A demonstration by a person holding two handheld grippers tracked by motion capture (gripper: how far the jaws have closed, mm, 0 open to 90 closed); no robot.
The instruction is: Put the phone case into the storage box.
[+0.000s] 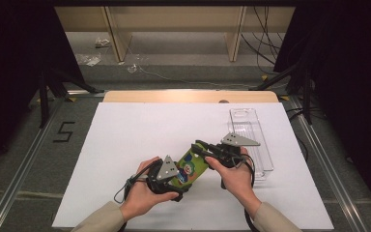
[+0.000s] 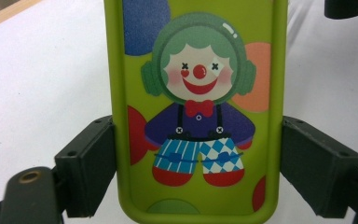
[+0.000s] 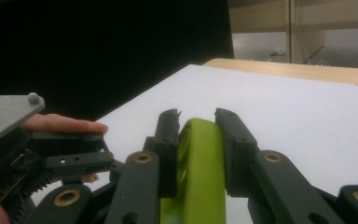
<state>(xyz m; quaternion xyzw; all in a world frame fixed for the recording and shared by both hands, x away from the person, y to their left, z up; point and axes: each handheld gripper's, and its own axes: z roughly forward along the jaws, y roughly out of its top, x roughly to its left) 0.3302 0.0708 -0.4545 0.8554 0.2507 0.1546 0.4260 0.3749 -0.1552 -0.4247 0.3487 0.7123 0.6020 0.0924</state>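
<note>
A person sits at a white table [image 1: 125, 145] and holds a gripper in each hand. Between the two grippers is a green phone case [image 1: 191, 166] with a clown picture on it. It is near the middle of the table, on the near side, and seems to be lifted a little off the table.

The left gripper [image 2: 198, 163] holds the near end of the green phone case. Its two black jaws press on the long sides of the case, one on each side. In the left gripper view the clown [image 2: 198, 107] faces the camera, with green hair, a red nose and a red bow.

The right gripper [image 3: 198, 123] comes from the right and pinches the far end of the case. Its jaws squeeze the thin edge of the case [image 3: 198, 158] from both sides.

A clear plastic tray [image 1: 251, 140] lies on the right side of the table, just past the right hand [image 1: 236, 176].
</note>
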